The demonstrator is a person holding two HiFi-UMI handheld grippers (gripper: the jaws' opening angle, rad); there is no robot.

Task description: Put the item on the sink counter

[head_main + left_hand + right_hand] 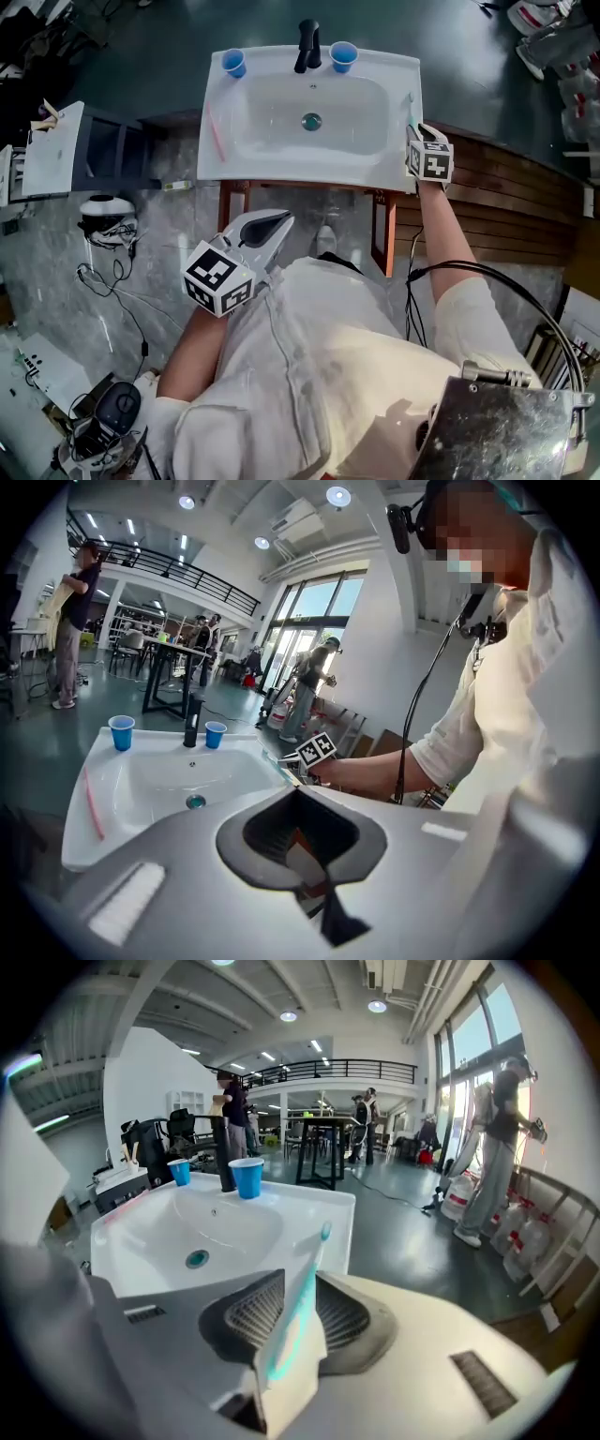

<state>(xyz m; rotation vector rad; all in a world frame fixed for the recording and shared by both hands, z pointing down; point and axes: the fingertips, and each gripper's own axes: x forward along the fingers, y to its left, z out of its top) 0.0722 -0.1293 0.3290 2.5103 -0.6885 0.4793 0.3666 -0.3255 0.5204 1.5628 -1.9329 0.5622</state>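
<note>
My right gripper (416,131) clamped on packaged toothbrush (298,1316), held over right rim of sink counter (401,75). Brush long axis runs along rim, head toward faucet (307,47) side. My left gripper (268,229) closed, empty, well back near body.

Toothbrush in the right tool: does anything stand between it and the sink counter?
Nothing visible does. The right tool is shut on the toothbrush at the sink counter's bare right rim. The blue cups and faucet stand at the back, clear of it.
</note>
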